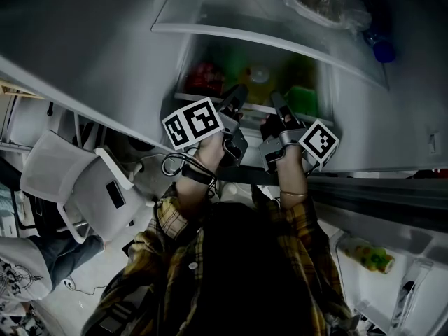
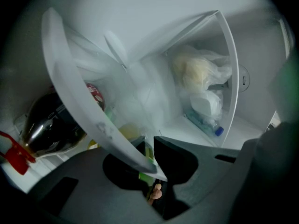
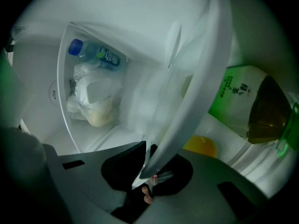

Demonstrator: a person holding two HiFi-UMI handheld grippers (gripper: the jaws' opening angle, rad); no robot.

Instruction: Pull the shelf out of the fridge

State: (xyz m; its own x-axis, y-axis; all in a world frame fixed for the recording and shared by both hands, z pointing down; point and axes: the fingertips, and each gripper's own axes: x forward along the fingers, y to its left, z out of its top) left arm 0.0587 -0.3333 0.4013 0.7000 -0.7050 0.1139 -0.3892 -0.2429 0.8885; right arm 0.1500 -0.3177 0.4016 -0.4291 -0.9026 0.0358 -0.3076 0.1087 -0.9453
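Well, at the far left a white plastic chair (image 1: 77, 180) stands outside the open fridge (image 1: 392, 117). Next comes the left gripper (image 1: 236, 95), with its black-and-white marker cube. Its dark, matte jaws are clenched on the front edge of the shelf (image 1: 257, 108), a flat plate with a smooth, milky white rim that sits inside the fridge under another shelf.

In the left gripper view this rim (image 2: 79, 101) crosses as a curved band and ends between the jaws (image 2: 150, 146). Behind it lies a dark, glossy bottle (image 2: 44, 127).

Just to the right, the right gripper (image 1: 278, 102) grasps the same edge. In its own view the rim (image 3: 201, 78) passes between the jaws (image 3: 147, 158), and a green carton (image 3: 233, 94) stands behind. Above, a crumpled plastic bag (image 1: 322, 2) lies on the upper level.
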